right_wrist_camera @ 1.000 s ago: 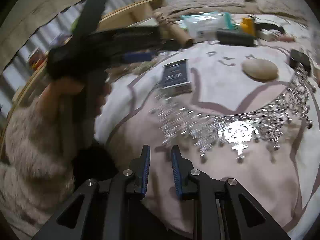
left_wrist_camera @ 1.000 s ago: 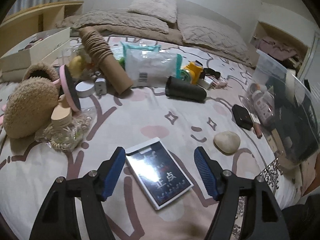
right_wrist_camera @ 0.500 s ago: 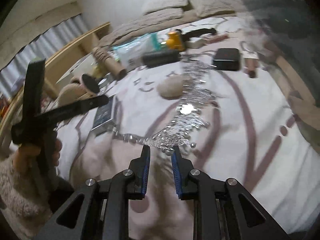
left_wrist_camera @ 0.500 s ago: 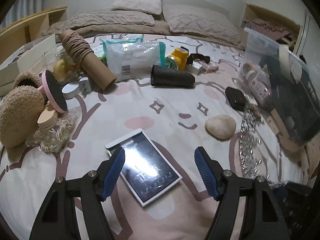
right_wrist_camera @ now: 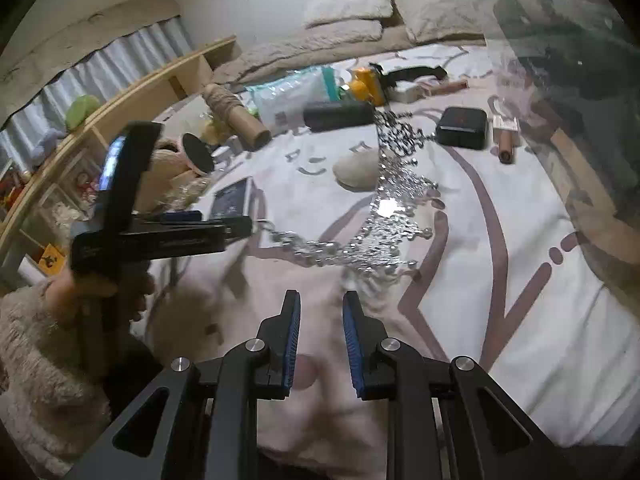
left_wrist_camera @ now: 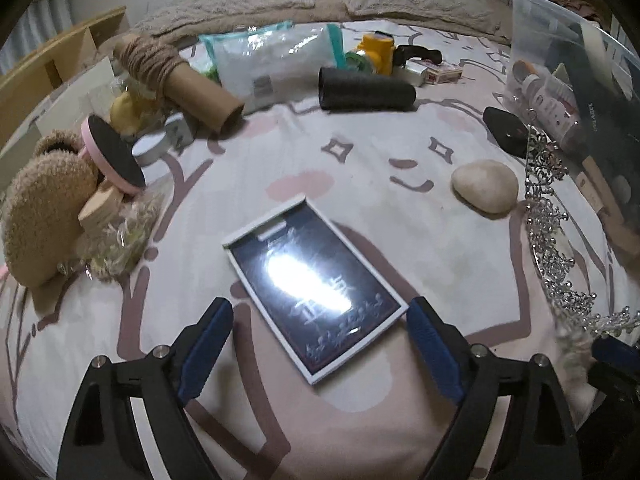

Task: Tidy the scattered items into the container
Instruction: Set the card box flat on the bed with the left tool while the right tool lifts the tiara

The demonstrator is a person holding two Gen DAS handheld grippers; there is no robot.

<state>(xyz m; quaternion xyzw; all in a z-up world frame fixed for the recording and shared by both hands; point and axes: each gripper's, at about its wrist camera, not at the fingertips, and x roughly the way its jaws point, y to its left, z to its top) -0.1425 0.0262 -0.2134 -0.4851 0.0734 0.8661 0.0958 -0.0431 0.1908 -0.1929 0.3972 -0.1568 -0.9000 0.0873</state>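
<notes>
Left tongs [left_wrist_camera: 320, 328] hang over the bed [left_wrist_camera: 248, 176] with their blue pads spreading wider, the flat dark box [left_wrist_camera: 310, 292] lying between them but untouched by either pad. Right tongs [right_wrist_camera: 319, 320] are drawn narrow; the silver tiara [right_wrist_camera: 384, 216] seems to trail from their tips, lifted and blurred above the sheet, though whether the pads truly pinch its band I cannot tell. The clear container [left_wrist_camera: 576, 80] stands at the right edge of the bed and already holds bottles and dark things, so some tidying is done. Much is left, by my judgement: the pale stone [left_wrist_camera: 485, 191], black cylinder [left_wrist_camera: 366, 90], cardboard tube [left_wrist_camera: 188, 80], plastic packet [left_wrist_camera: 276, 60], yellow toy [left_wrist_camera: 378, 50], small black case [right_wrist_camera: 462, 127] and fuzzy slippers [left_wrist_camera: 40, 208] all lie scattered.
</notes>
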